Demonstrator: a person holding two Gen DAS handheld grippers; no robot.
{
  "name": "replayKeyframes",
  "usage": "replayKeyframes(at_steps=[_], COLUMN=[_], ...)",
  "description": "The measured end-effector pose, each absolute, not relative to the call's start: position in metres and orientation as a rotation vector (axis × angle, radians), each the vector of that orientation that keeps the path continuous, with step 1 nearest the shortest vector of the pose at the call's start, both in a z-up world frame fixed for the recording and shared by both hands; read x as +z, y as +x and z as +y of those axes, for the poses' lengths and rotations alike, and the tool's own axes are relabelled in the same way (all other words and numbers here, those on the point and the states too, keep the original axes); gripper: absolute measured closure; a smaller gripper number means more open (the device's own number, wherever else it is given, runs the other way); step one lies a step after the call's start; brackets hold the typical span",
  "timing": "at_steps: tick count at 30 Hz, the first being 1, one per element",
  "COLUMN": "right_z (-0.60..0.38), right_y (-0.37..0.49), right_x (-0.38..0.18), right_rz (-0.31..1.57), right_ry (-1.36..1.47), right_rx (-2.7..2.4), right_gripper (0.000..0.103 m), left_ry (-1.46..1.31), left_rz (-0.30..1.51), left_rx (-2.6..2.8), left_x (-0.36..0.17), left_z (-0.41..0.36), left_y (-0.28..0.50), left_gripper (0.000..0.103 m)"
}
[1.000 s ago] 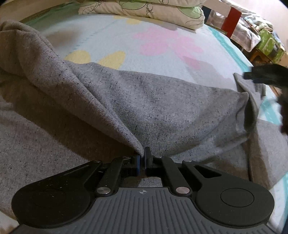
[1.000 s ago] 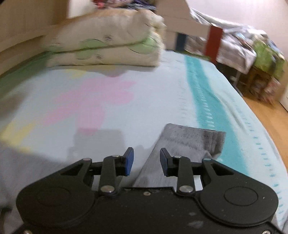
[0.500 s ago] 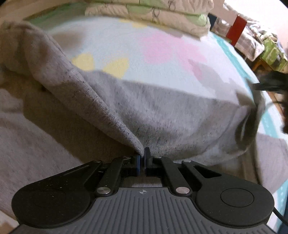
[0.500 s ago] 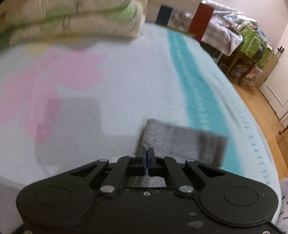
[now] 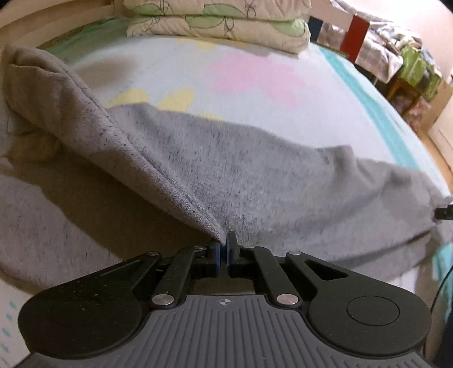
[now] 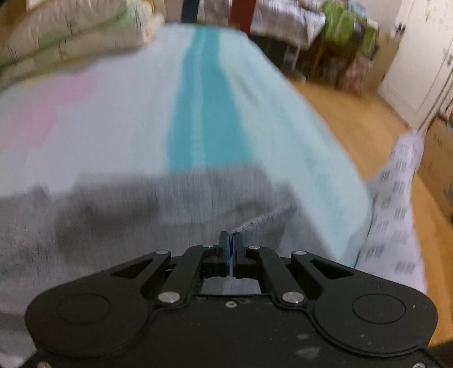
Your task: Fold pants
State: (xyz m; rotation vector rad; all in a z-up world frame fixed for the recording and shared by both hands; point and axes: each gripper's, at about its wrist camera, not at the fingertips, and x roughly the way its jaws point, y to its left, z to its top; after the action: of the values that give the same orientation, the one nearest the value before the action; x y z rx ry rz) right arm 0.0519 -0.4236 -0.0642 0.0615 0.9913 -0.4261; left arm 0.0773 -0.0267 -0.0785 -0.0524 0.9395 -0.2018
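Grey speckled pants (image 5: pixel 254 175) lie stretched across a pale flowered bed cover (image 5: pixel 226 70). My left gripper (image 5: pixel 224 244) is shut on a fold of the pants' edge, lifting a ridge of cloth that runs up to the far left. In the right wrist view, blurred by motion, my right gripper (image 6: pixel 231 239) is shut on the hem of a pant leg (image 6: pixel 170 198) near the bed's right edge. The tip of the right gripper (image 5: pixel 444 213) shows at the far right of the left wrist view, at the end of the taut leg.
Folded quilted bedding (image 5: pixel 218 25) lies at the head of the bed. A teal stripe (image 6: pixel 203 107) runs along the cover. Beyond the bed's right edge are wooden floor (image 6: pixel 354 119), cluttered furniture (image 5: pixel 396 62) and a patterned cloth (image 6: pixel 396 198).
The right gripper closed on the pant leg's hem and pulled it to the right, toward the bed's edge, drawing the leg out straight. The left gripper kept its grip and shifted slightly.
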Motion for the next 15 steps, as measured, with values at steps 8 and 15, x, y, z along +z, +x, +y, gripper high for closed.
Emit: replayKeyframes(at_steps=[8, 15], right_z=[-0.444, -0.45], right_y=[0.038, 0.026], right_x=[-0.055, -0.055], right_rz=[0.929, 1.003], right_ry=[0.17, 0.184], right_rx=[-0.425, -0.444], right_gripper=[0.101, 0.101], left_ry=[-0.041, -0.015], left_rz=[0.882, 0.965], left_rx=[-0.217, -0.224], left_x=[-0.058, -0.082], left_z=[-0.031, -0.033], left_y=[0.065, 0.058], left_gripper=[0.099, 0.099])
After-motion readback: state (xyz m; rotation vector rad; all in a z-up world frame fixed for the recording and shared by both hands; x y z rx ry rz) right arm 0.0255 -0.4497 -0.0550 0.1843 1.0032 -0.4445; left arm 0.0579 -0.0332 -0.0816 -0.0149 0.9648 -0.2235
